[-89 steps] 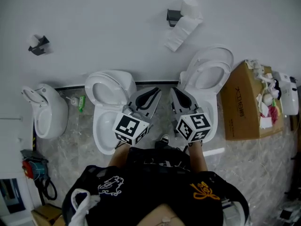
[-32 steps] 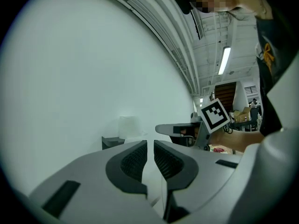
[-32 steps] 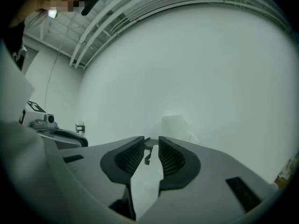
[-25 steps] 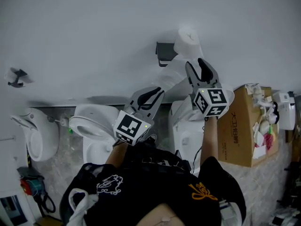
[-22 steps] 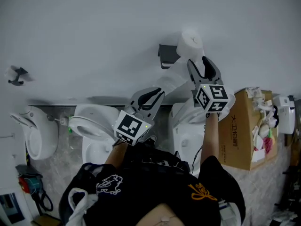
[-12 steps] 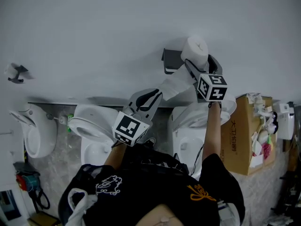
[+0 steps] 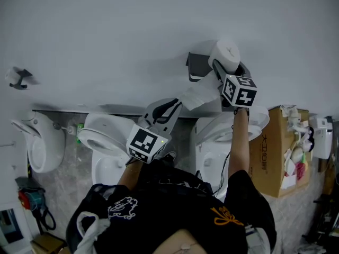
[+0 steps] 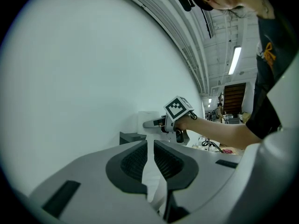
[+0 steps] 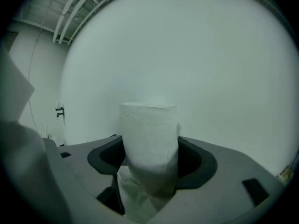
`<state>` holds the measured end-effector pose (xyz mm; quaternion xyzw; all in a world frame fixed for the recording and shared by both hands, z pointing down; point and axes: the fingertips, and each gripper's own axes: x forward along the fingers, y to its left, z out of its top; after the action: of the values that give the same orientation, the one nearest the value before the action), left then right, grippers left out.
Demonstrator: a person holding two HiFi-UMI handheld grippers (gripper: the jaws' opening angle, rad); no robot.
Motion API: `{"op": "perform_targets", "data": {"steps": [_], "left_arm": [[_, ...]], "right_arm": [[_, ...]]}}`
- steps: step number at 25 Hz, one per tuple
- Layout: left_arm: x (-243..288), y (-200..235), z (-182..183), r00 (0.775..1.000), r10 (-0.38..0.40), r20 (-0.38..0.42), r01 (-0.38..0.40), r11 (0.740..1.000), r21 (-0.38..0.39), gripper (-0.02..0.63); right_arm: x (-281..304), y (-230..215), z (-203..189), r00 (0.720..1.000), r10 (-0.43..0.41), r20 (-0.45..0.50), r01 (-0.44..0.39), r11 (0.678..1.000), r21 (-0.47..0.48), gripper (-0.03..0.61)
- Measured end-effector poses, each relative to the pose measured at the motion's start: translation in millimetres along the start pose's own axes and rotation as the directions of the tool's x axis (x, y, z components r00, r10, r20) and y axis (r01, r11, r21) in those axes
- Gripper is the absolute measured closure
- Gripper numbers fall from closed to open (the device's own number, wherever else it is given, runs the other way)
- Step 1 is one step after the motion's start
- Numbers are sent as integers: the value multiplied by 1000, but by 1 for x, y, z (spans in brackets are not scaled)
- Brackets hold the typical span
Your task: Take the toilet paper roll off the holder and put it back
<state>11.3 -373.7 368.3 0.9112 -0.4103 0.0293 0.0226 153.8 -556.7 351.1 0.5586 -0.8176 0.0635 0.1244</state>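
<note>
At the far left of the head view a small wall bracket (image 7: 18, 77) hangs on the white wall (image 7: 106, 30), and below it, at the left edge, stands a white floor fixture (image 7: 38, 142). Right of that is a toilet (image 7: 103, 136). My left gripper (image 7: 176, 103) sits just left of centre, its marker cube (image 7: 144, 144) toward me. In the left gripper view its jaws are drawn nearly together, with only a thin slit between them and nothing clamped. Up and to the right, the dark holder (image 7: 197, 67) is fixed to the wall. The toilet paper roll (image 7: 225, 51) is right against it, though I cannot tell whether it is seated on the arm. A loose tail of paper (image 7: 198, 95) hangs from the roll down to the left, toward my left gripper's tips. My right gripper (image 7: 229, 67) reaches up to the roll, and its jaws have just been closing. The right gripper view shows the roll upright between them, filling the gap, both pads (image 9: 191, 161) against its sides. Below is a second toilet (image 7: 209, 152), and near the right edge an open cardboard box (image 7: 275, 152).
</note>
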Motion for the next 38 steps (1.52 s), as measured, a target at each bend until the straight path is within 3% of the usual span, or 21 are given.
{"op": "perform_targets", "data": {"steps": [8,21,26,38], "left_arm": [[-4,-3,-1,1000,0,-1,0,1000,-2,572],[-2,-29,3,999,-47,-2,47,999,10,572],[-4,-45,2,997,-71,-13,71,997,17,572],[-11,-71,-5,994,-99,-53,100,995,21,572]], "right_arm": [[-18,6,10,999,-3,53,6,999,-44,266],[-108,32,32,985,41,169,-25,995,-99,272],[-141,41,16,986,30,166,-15,996,-92,272],[-181,56,-67,997,9,75,-13,999,44,272]]}}
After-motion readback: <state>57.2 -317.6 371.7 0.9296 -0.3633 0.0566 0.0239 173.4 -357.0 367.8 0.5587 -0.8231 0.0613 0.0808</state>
